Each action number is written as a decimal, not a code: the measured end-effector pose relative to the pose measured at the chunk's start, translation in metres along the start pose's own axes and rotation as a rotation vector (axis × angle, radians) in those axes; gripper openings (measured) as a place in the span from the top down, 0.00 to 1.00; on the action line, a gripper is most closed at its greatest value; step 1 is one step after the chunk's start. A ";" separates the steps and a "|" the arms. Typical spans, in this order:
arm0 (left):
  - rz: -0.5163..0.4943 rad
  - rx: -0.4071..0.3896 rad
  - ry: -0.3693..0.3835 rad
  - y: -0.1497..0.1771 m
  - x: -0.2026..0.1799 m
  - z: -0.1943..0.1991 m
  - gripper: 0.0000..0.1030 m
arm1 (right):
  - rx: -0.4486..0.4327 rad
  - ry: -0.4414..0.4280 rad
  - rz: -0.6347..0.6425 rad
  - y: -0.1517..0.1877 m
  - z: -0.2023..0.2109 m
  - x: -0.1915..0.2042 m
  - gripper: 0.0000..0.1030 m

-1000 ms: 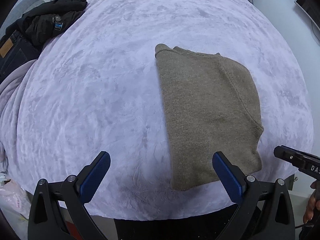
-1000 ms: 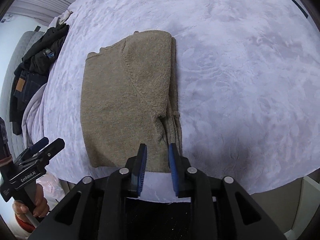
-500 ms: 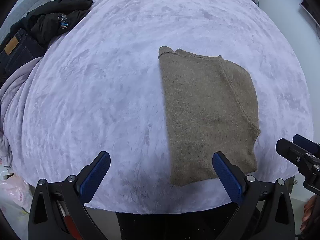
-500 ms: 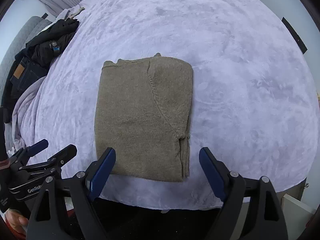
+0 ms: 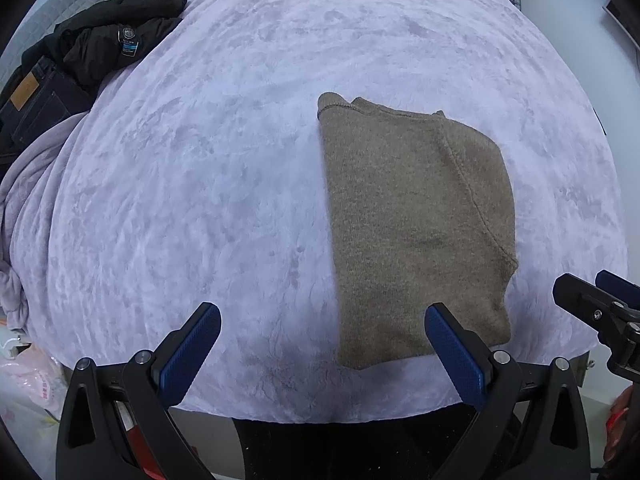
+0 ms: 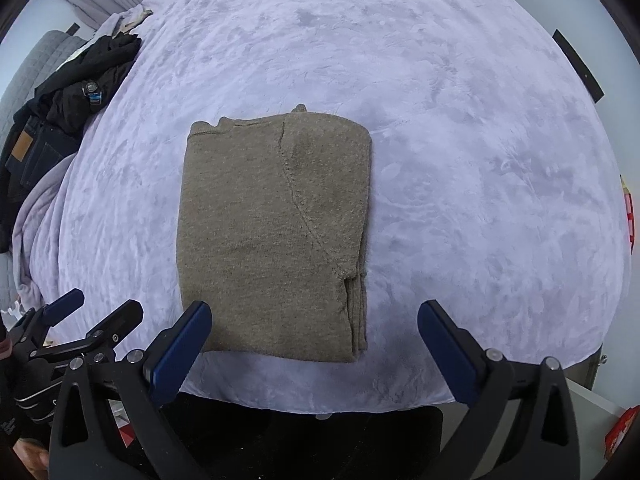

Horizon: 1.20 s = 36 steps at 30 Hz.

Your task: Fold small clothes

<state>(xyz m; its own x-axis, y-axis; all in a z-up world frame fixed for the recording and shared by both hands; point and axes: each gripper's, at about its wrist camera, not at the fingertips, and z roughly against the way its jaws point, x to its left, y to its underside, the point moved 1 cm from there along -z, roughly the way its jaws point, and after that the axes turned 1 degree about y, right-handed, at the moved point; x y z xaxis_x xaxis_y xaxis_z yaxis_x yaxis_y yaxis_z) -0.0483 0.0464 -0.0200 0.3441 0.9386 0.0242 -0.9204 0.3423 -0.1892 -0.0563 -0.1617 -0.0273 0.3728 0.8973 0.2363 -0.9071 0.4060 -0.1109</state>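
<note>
The brown knit sweater (image 6: 276, 236) lies folded into a tidy rectangle on the lilac plush blanket (image 6: 460, 160), and neither of your tongs has hold of it. Your right gripper (image 6: 314, 340) hangs above the near hem with its jaws opening, at their widest, and nothing pressed between the blue pads; the hem sits between the fingers in the view, but below them, untouched. Your left gripper (image 5: 322, 350) is released too, jaws spread, its right finger over the sweater's near left corner and its left finger over bare blanket.

The relation that matters: the sweater's long axis runs straight away from you, from the near hem by the blanket's edge to the collar at the far end. It lies directly ahead of the right gripper and off to the right of the left one, so your right hand is the nearer. If another fold is wanted, it looks like a near-to-far one, with each gripper taking a near corner; the left would need to shift right first.

Well apart at the far left, a heap of dark clothes (image 5: 100, 52) with jeans (image 5: 36, 100) sits on the blanket's edge.
</note>
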 end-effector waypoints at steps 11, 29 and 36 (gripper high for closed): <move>0.003 0.001 0.005 -0.001 0.001 0.000 0.01 | 0.008 0.022 -0.019 -0.002 -0.002 -0.004 0.01; 0.003 0.006 -0.001 0.001 0.000 -0.001 0.01 | 0.013 0.040 -0.016 -0.003 -0.003 -0.001 0.01; 0.003 0.007 0.001 0.000 0.001 -0.001 0.01 | 0.016 0.043 -0.016 -0.003 -0.004 -0.001 0.01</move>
<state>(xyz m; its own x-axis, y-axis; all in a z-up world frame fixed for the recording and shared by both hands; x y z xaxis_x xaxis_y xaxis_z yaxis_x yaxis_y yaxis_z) -0.0481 0.0473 -0.0206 0.3414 0.9396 0.0222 -0.9227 0.3396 -0.1823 -0.0528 -0.1629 -0.0305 0.3951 0.8973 0.1966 -0.9038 0.4180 -0.0917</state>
